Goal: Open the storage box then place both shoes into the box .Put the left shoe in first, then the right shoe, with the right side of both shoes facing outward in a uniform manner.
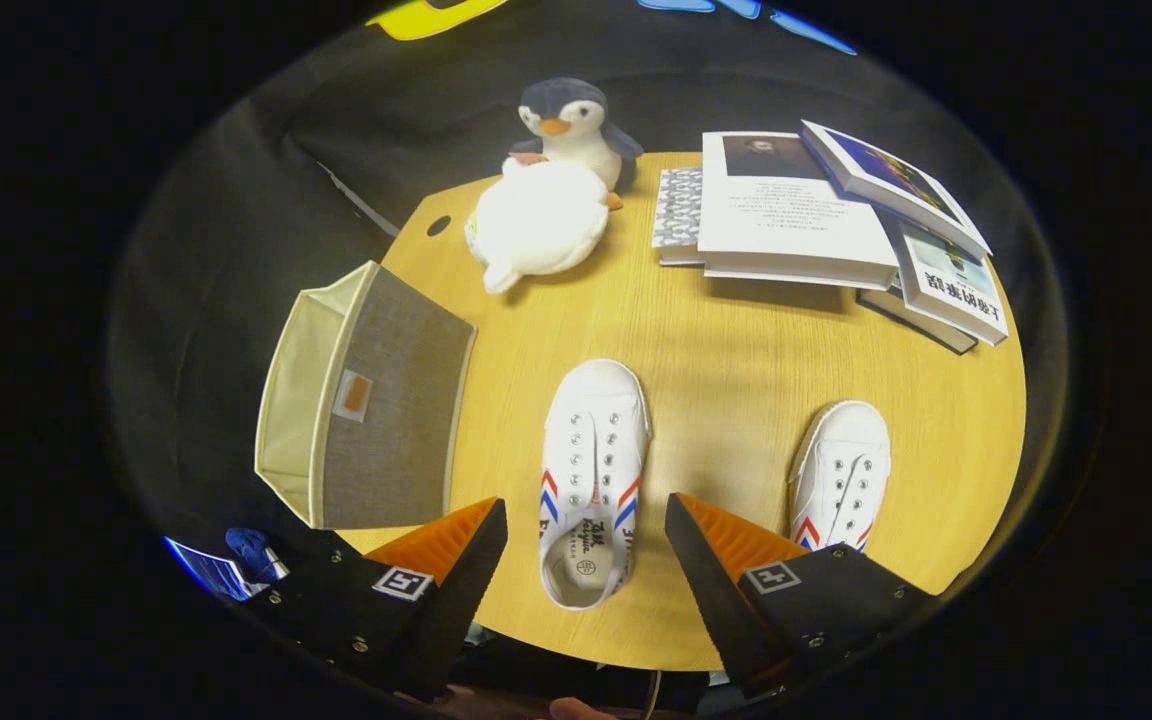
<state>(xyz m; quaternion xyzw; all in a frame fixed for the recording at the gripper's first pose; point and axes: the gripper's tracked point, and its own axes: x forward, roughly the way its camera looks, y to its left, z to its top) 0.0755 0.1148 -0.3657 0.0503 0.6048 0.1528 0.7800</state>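
Two white canvas shoes with red and blue stripes lie on the round wooden table (736,400), toes pointing away from me. One shoe (591,480) sits between my fingers, its heel opening level with the fingertips. The other shoe (839,475) lies to the right, partly behind my right finger. A grey fabric storage box (376,400) with a cream lining stands at the table's left edge, its open top facing left. My gripper (586,525) hovers above the table, open wide, its fingers apart on either side of the middle shoe without touching it.
A plush penguin (571,125) sits behind a white plush toy (536,225) at the table's far side. A stack of books (816,215) covers the far right. Black cloth surrounds the table. A fingertip of a person's hand (576,708) shows below the gripper.
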